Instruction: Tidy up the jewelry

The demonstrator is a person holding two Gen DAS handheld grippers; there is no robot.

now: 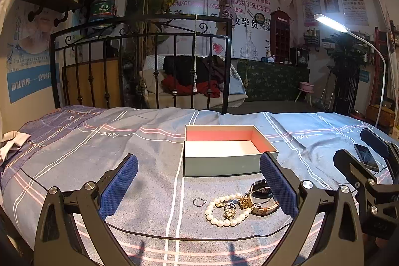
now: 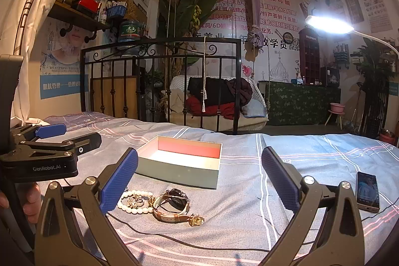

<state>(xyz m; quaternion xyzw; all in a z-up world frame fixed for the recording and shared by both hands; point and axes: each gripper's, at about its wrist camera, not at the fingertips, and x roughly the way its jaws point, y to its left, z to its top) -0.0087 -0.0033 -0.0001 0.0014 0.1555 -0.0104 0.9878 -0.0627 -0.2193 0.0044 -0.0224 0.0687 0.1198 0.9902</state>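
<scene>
On bed, mid: open box (image 1: 224, 161), pearl bracelet (image 1: 225, 212), watch (image 1: 261, 198) just before it; left hand-held gripper (image 1: 199, 186) and right hand-held gripper (image 2: 199, 181) both wide open, empty.

Left gripper (image 1: 199, 181), right gripper (image 2: 199, 173), jaws wide (both empty)

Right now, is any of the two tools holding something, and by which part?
Nothing is held. The left tool and the right tool are both open and empty; the pearl bracelet and the watch lie on the bed.
</scene>
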